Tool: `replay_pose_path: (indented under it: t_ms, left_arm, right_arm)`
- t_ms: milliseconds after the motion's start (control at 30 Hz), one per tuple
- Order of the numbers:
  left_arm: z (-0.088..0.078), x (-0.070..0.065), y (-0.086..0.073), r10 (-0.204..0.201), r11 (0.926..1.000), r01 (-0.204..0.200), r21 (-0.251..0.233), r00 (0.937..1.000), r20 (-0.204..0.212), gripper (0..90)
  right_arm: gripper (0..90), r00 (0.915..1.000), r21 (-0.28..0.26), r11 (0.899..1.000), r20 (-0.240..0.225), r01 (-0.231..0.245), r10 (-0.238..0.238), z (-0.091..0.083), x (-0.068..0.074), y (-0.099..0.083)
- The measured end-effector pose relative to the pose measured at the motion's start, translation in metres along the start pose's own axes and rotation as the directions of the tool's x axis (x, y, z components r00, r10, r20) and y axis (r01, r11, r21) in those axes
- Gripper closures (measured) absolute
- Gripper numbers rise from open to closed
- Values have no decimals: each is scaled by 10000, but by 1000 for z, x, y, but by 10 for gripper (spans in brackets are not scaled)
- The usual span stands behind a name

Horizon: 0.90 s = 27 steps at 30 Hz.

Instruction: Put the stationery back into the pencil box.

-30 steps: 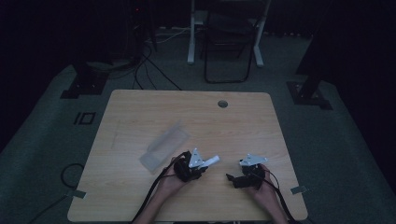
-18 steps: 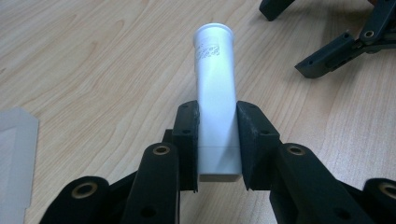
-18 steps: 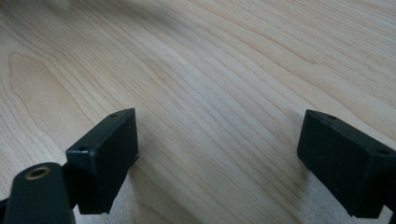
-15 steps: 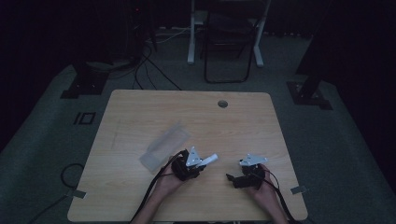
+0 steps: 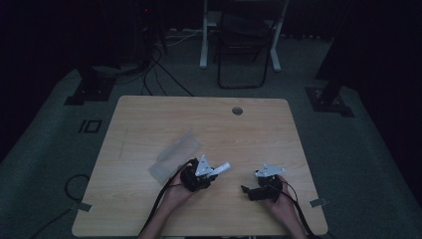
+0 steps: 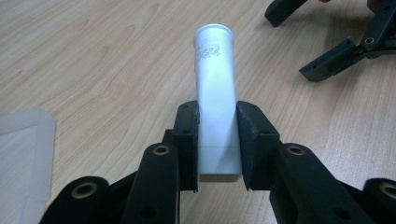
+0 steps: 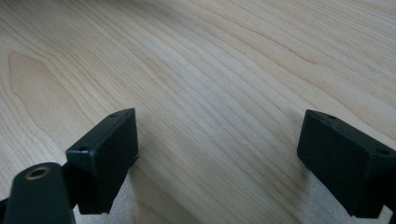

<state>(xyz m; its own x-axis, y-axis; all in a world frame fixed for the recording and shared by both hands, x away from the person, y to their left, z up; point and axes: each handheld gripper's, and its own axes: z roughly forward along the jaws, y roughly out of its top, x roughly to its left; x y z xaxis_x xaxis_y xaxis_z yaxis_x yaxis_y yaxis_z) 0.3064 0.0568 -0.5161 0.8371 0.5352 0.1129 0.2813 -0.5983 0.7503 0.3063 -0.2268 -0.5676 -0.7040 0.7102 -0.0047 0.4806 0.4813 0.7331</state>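
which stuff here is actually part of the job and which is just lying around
In the job:
- white tube, clamped in the left gripper
- right gripper, jaws open above bare wood
- clear plastic bag, flat on the table beside the left gripper; probably part of it

Lying about:
- folding chair behind the table
- cables on the floor
- cable hole in the table

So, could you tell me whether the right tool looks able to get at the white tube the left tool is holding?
Probably yes: the right tool is open, and bare table lies between it and the white tube, whose free end sticks out of the left tool towards it.
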Motion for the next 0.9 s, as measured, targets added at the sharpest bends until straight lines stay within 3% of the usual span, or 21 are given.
replay_pose_path:
  t_ms: [900]
  left_arm:
    - [-9, 6, -1, 17, 9999, -19, -107, 9998, -177, 713]
  right_arm:
    - [123, 10000, -3, 10000, 1, 6, -6, 0, 0, 0]
